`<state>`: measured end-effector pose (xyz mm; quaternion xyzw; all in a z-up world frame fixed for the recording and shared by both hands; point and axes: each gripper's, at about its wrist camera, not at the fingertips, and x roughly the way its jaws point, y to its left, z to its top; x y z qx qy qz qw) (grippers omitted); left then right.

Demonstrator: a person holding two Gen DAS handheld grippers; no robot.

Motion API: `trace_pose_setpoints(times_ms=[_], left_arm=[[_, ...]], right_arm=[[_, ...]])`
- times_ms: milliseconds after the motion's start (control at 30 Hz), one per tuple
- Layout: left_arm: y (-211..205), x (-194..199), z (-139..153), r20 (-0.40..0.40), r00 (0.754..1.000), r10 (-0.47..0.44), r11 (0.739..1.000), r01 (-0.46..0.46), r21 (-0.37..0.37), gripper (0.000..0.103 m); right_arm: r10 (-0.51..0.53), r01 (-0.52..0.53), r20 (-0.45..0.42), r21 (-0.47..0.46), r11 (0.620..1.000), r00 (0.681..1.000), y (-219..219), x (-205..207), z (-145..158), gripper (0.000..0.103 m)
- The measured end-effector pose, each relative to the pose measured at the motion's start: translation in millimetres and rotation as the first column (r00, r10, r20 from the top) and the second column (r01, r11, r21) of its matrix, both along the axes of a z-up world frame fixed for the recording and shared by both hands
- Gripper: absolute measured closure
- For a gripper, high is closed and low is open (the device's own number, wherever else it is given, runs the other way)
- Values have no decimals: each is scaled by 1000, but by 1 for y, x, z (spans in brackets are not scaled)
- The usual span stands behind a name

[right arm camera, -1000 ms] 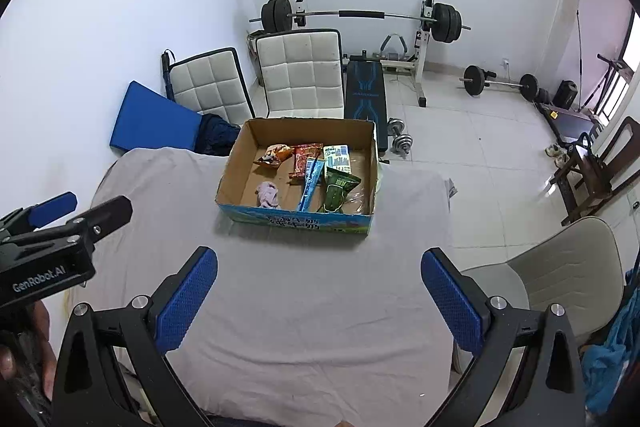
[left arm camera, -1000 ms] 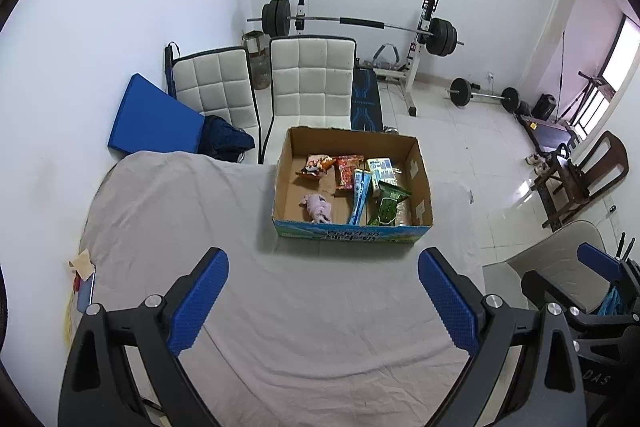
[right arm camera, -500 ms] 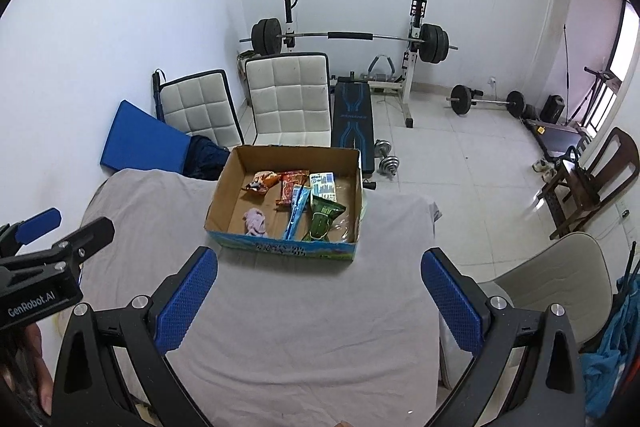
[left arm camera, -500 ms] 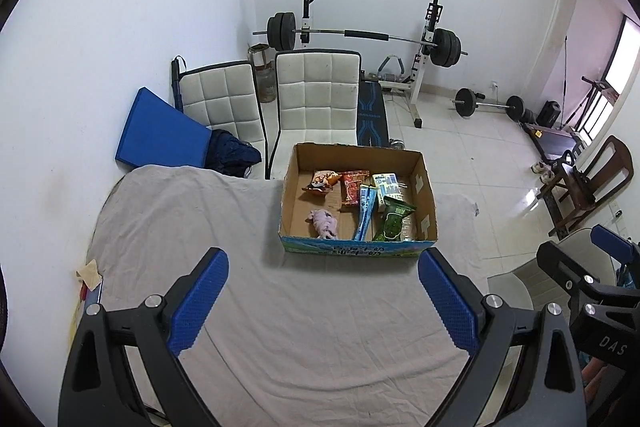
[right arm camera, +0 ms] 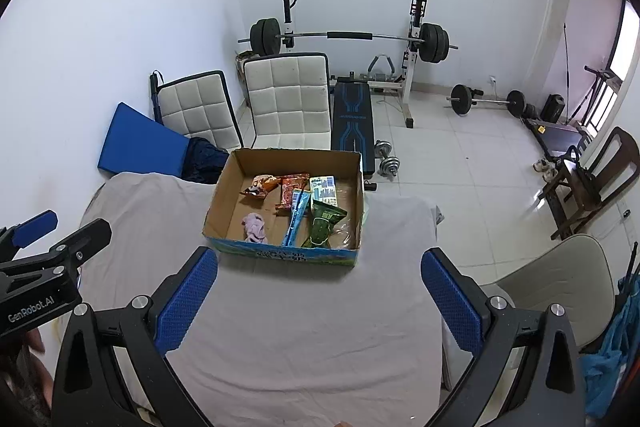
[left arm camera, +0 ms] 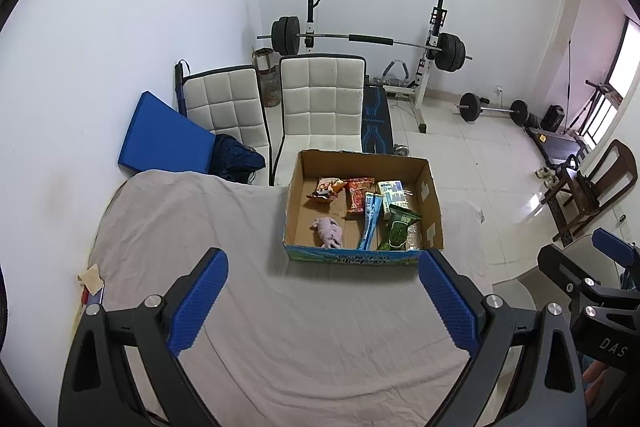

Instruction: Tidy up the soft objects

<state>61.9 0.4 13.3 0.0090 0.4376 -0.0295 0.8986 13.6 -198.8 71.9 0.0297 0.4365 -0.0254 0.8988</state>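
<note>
An open cardboard box (left arm camera: 432,205) (right arm camera: 224,193) stands at the far side of a table covered with a grey cloth (left arm camera: 304,323) (right arm camera: 304,323). In it lie a pink soft toy (left arm camera: 329,231) (right arm camera: 254,226), an orange snack bag (left arm camera: 326,188) (right arm camera: 261,185), a red packet (left arm camera: 357,195), a blue stick pack (left arm camera: 370,222) (right arm camera: 295,215), a green pouch (left arm camera: 398,229) (right arm camera: 323,223) and a white carton (left arm camera: 394,194). My left gripper (left arm camera: 322,301) is open and empty above the cloth, short of the box. My right gripper (right arm camera: 318,299) is open and empty too.
Two white padded chairs (left arm camera: 322,107) and a blue mat (left arm camera: 164,137) stand behind the table. A barbell rack (left arm camera: 368,41) and a weight bench (right arm camera: 352,119) are further back. A beige chair (right arm camera: 556,279) is at the table's right, a wooden chair (right arm camera: 596,179) beyond.
Both grippers have risen and pulled back a little, so the box sits lower in view. Both stay open and empty. Nothing in the box has moved.
</note>
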Motion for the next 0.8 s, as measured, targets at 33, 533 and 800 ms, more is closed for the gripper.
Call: trace_pose_setpoints(times_ms=[33, 533, 800], left_arm=[[0, 0, 0, 3, 1000, 3, 1000, -3, 1, 0], [2, 3, 2, 5, 1000, 4, 1000, -4, -8, 0], [2, 3, 2, 4, 1000, 3, 1000, -3, -3, 0]], right_arm=[[0, 0, 0, -1, 1000, 1000, 0, 0, 0, 0], [-24, 24, 11, -9, 1000, 1000, -5, 4, 3, 0], [-27, 27, 14, -8, 1000, 1000, -7, 3, 4, 0]])
